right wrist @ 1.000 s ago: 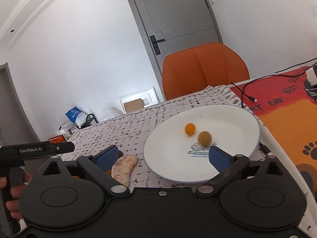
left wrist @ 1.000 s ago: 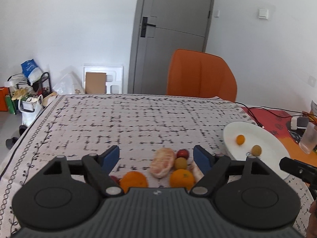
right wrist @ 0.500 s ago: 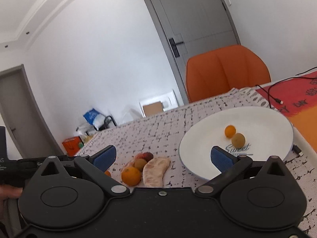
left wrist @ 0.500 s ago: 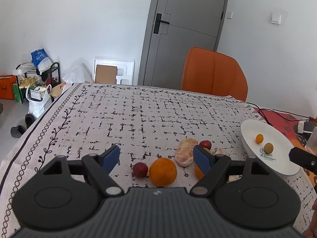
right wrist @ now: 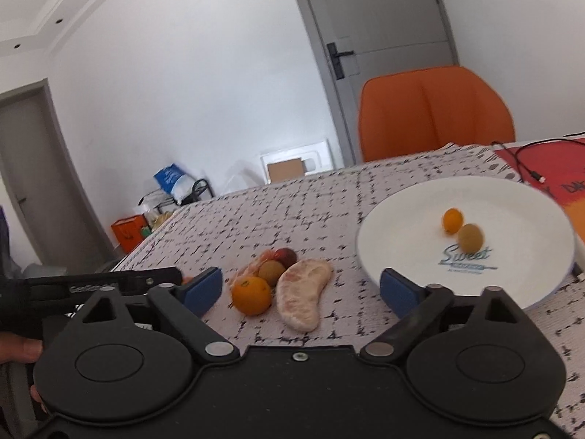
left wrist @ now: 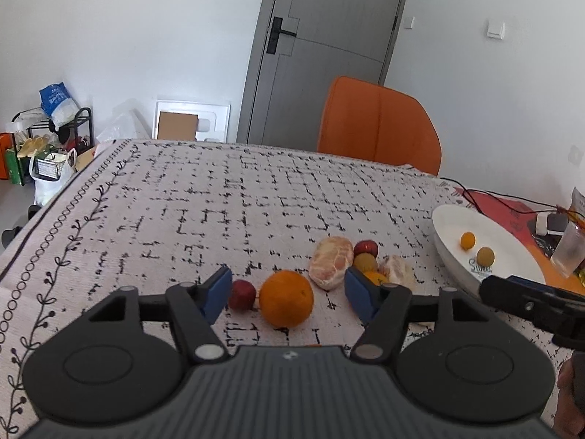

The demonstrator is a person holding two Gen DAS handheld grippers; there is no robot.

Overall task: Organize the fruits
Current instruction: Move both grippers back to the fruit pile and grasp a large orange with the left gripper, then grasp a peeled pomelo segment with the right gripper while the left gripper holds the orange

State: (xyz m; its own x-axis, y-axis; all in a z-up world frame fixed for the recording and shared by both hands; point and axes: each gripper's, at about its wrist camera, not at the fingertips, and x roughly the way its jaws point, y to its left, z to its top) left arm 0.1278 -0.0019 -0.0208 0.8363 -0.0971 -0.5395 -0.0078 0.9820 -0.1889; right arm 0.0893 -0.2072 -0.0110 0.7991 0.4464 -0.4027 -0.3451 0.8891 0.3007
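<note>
Both grippers hover low over the patterned tablecloth (left wrist: pixel 226 197), pointing toward the orange chair (left wrist: pixel 380 128) at the far edge. The left gripper (left wrist: pixel 289 289) has its jaws spread wide and empty, framing a large orange (left wrist: pixel 286 298) with a small red fruit (left wrist: pixel 242 294) just beside it, against the left blue pad. The right gripper (right wrist: pixel 301 289) also has its jaws spread and holds nothing; between its pads lie a smaller orange (right wrist: pixel 251 294) and a pale, curved peeled citrus piece (right wrist: pixel 303 300), touching. Beyond the large orange sit a rounder peeled citrus half (left wrist: pixel 332 261), a red fruit (left wrist: pixel 365 247) and a brownish-green one (left wrist: pixel 365 261), clustered together. To the cluster's right, the white plate (right wrist: pixel 402 226) carries a tiny orange fruit (right wrist: pixel 452 220) and an olive-brown fruit (right wrist: pixel 471 237), touching.
</note>
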